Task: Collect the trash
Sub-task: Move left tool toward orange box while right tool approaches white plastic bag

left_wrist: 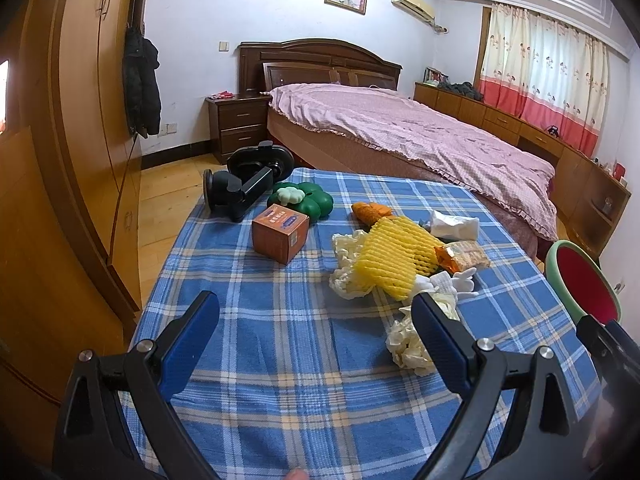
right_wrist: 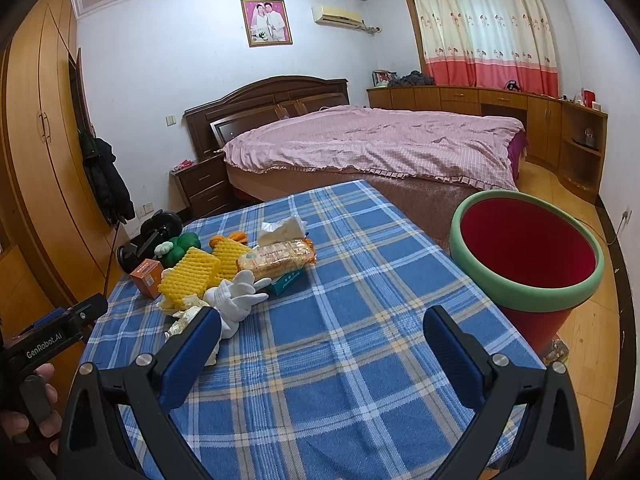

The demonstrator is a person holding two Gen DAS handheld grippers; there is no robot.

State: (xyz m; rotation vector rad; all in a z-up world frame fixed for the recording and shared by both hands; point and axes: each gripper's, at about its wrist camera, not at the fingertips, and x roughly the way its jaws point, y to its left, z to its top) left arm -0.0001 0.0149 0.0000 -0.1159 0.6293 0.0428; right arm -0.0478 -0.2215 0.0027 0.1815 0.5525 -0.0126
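Your left gripper [left_wrist: 316,318] hung with its blue-padded jaws spread wide and empty over the plaid tablecloth [left_wrist: 280,360], and your right gripper [right_wrist: 322,332] was just as wide and just as empty, as the litter waited in a heap toward the table's middle. The trash lay on the cloth in one cluster: two sleeves of yellow foam netting [left_wrist: 394,254], crumpled cream paper wads [left_wrist: 406,344] nearest your left gripper's right-hand pad, a white glove [right_wrist: 238,296], a crinkled snack packet [right_wrist: 276,258] and a tissue pack [left_wrist: 454,224]. All of it looked light and soft; the foam netting would likely squash and spring, so a pinch across its middle seemed safest, while the paper wads could be taken anywhere. The packet's glossy film looked slippery and was best gripped at a sealed end. The small orange carton [left_wrist: 280,236] stood apart, stiff-sided and square, beside a green flower-shaped plastic piece [left_wrist: 306,198]; whether either counted as trash could not be told. The red bin with a green rim [right_wrist: 524,256] stood just off the table's right edge, mouth open and tilted toward you.
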